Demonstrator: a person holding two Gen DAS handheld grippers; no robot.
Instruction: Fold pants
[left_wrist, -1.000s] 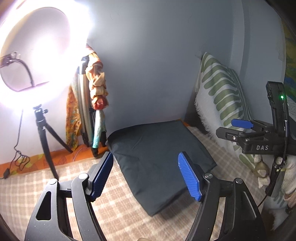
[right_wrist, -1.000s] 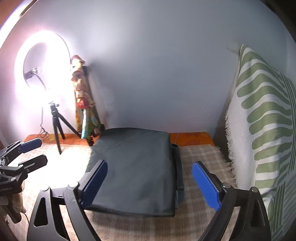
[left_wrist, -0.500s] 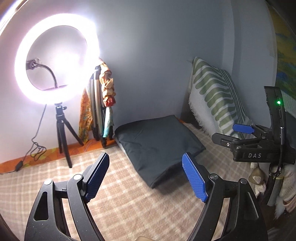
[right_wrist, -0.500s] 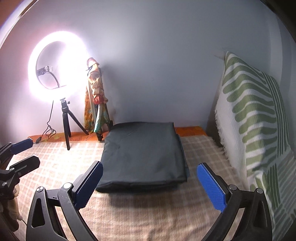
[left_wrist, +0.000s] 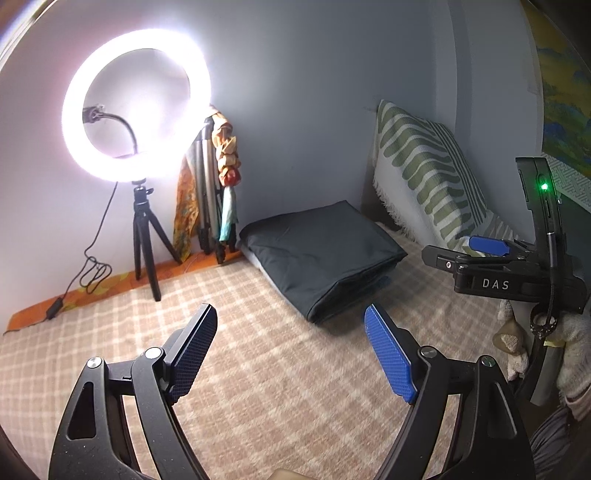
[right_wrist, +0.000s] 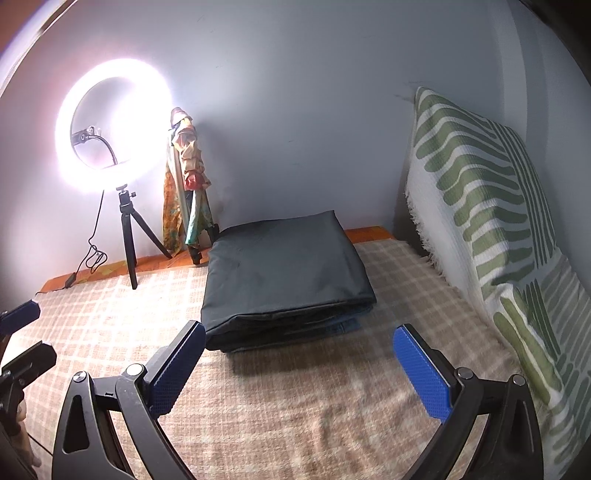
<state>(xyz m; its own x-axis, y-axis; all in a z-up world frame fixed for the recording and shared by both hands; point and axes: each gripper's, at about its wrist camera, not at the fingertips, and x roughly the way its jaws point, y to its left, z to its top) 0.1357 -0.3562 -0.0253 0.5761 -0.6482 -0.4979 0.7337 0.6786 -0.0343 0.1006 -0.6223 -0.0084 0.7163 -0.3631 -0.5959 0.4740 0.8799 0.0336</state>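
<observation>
Already folded, by the look of it: pants (right_wrist: 284, 273) lying in a flat dark stack ahead of the right gripper (right_wrist: 295, 365), ahead and rightward of the left gripper (left_wrist: 291, 350), both spread wide, holding nothing. Could snag the loose near edge and undo layers if swept low. Open blanket (right_wrist: 332, 424) below; pillow (right_wrist: 498, 206) crowding rightward.
</observation>
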